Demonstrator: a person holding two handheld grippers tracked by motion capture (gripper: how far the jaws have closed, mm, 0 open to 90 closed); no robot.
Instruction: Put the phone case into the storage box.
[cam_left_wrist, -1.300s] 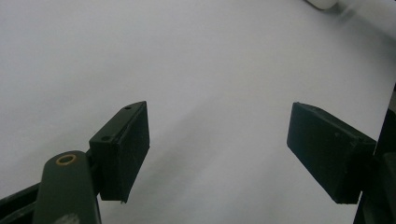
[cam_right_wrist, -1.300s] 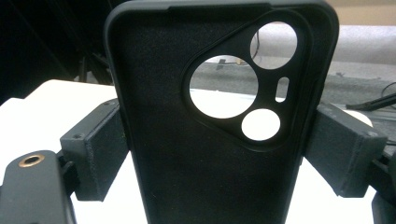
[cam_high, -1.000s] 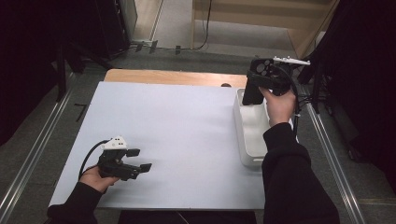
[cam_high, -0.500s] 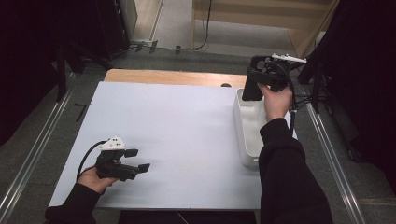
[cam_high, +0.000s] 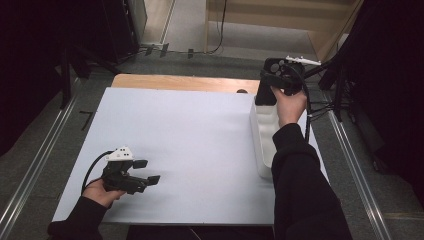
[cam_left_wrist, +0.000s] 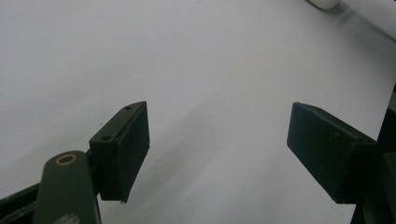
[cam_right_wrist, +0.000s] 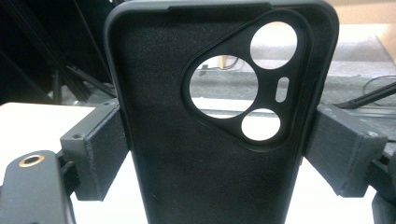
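Observation:
A black phone case with round camera cut-outs stands upright between the pads of my right gripper, which is shut on its two long edges. From above, my right gripper is at the far right of the table, and the phone case hangs from it over the far end of a white bin. My left gripper rests low at the near left of the white table top. Its jaws stand wide apart, and the left gripper holds nothing.
The white bin lies along the table's right edge, partly under the person's right sleeve. A wooden strip runs along the far edge of the table. Metal rails flank the table on the floor.
My right gripper has shifted a little to the left with the phone case, over the far end of the bin. The left gripper has stayed where it was.

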